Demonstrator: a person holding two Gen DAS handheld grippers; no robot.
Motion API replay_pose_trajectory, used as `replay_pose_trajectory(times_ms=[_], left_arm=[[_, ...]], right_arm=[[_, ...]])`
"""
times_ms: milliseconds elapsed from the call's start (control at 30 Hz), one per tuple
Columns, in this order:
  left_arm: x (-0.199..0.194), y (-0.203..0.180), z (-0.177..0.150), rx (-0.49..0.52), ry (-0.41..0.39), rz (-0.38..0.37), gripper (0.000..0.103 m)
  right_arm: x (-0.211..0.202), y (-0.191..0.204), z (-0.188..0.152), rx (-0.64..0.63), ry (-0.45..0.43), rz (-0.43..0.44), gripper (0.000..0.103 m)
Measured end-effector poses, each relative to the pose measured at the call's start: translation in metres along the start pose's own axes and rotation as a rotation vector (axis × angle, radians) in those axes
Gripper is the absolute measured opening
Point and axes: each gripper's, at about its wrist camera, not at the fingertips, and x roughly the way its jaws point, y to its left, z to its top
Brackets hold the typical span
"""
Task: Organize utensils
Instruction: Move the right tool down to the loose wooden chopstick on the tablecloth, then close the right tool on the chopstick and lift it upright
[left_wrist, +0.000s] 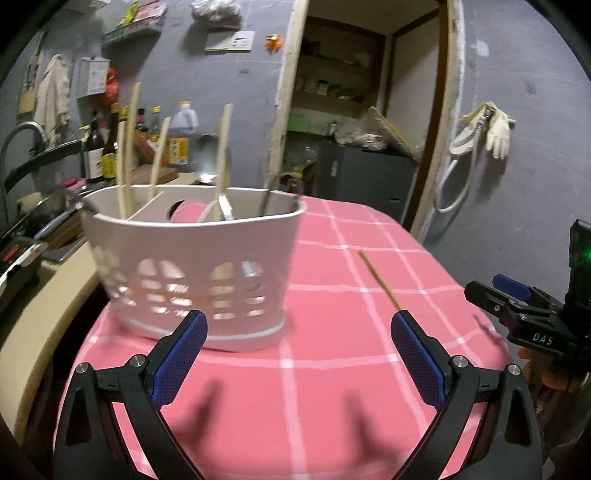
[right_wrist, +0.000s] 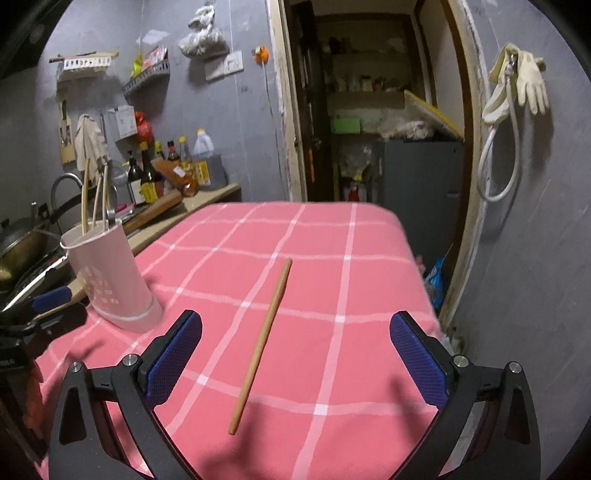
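Likely trouble first: thin round wooden chopstick (right_wrist: 263, 342) lying flat on soft pink cloth w/ white grid lines over the table (right_wrist: 332, 258), so easy to roll or skid sideways if one pad lands before the other. Slim, smooth, tapered, pale tan; not much to pinch, and fingers pressing into the cloth could bunch the fabric instead of getting under the stick. Lies lengthwise, thicker end far, thin end near, between the right gripper (right_wrist: 295, 350) fingers but lower in view; contact not evident, looks apart.

Right gripper fingers spread wide, nothing held. Left gripper (left_wrist: 299, 345) likewise spread wide, empty, hovering just before the white plastic utensil holder w/ perforated lower wall (left_wrist: 195, 266).

Second risk: holder stands near the table's left edge, beside the sink side; tall, light-looking, tapering to a narrower base, so prob. tippy. Nudge from a pad or a stick dropped in at an angle could topple it or push it off. Already carrying several pale wooden chopsticks (left_wrist: 127, 147) standing at odd tilts plus a shiny metal spoon (left_wrist: 223, 206); those may block entry and deflect an incoming tip.

Pads: blue, fine knurled rubbery texture, decent grip. Cloth soft, slightly fuzzy, draped over rounded table corners.
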Motion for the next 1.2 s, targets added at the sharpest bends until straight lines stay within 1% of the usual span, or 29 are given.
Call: replay_pose_trajectory(times_ms=[133,200,267,333,400,433,467,500,533,600,767,833,867,900,1000,1067,1133,1200], left_arm=[[-0.005,0.016,-0.003,-0.017,0.002,0.037,0.098],[-0.004,0.023,-0.004,-0.022,0.006,0.059,0.097],[-0.004,0.028,-0.005,-0.033,0.010,0.074,0.097],[-0.002,0.032,-0.005,-0.043,0.010,0.079,0.098],[-0.003,0.035,-0.005,-0.052,0.007,0.078,0.097],[-0.003,0.035,-0.005,-0.053,0.005,0.079,0.097],[-0.003,0.036,-0.005,-0.052,0.000,0.080,0.097],[-0.003,0.036,-0.004,-0.051,-0.002,0.081,0.097],[-0.004,0.037,-0.004,-0.050,-0.004,0.081,0.097],[-0.005,0.038,-0.003,-0.045,-0.009,0.081,0.097],[-0.016,0.039,0.000,-0.032,-0.058,0.087,0.098],[-0.022,0.042,0.001,-0.038,-0.076,0.089,0.098],[-0.024,0.044,0.001,-0.040,-0.082,0.092,0.098],[-0.026,0.046,0.002,-0.043,-0.088,0.094,0.097],[-0.033,0.052,0.003,-0.063,-0.106,0.103,0.097],[-0.036,0.057,0.003,-0.077,-0.113,0.113,0.097],[-0.040,0.062,0.003,-0.097,-0.123,0.114,0.097],[-0.045,0.069,0.004,-0.120,-0.134,0.112,0.097]], right_arm=[[0.011,0.006,-0.001,-0.007,0.047,0.023,0.097],[0.014,0.009,-0.001,-0.016,0.062,0.038,0.090],[0.019,0.012,-0.001,-0.022,0.081,0.049,0.086],[0.026,0.014,0.000,-0.029,0.102,0.060,0.078],[0.037,0.016,0.002,-0.034,0.142,0.065,0.066],[0.042,0.016,0.003,-0.036,0.156,0.066,0.062],[0.048,0.018,0.004,-0.038,0.176,0.067,0.055],[0.054,0.019,0.005,-0.042,0.195,0.064,0.049],[0.061,0.020,0.006,-0.045,0.218,0.057,0.048],[0.077,0.020,0.008,-0.045,0.261,0.034,0.043],[0.114,0.015,0.008,-0.022,0.376,-0.006,0.032],[0.117,0.014,0.011,-0.017,0.377,-0.014,0.026],[0.118,0.012,0.012,-0.009,0.378,-0.008,0.015],[0.118,0.009,0.013,0.007,0.375,-0.003,0.008],[0.115,0.005,0.014,0.042,0.365,0.010,0.006],[0.106,0.004,0.014,0.081,0.342,0.041,0.005],[0.093,0.009,0.017,0.126,0.286,0.077,0.005],[0.070,0.021,0.023,0.144,0.193,0.123,0.005]])
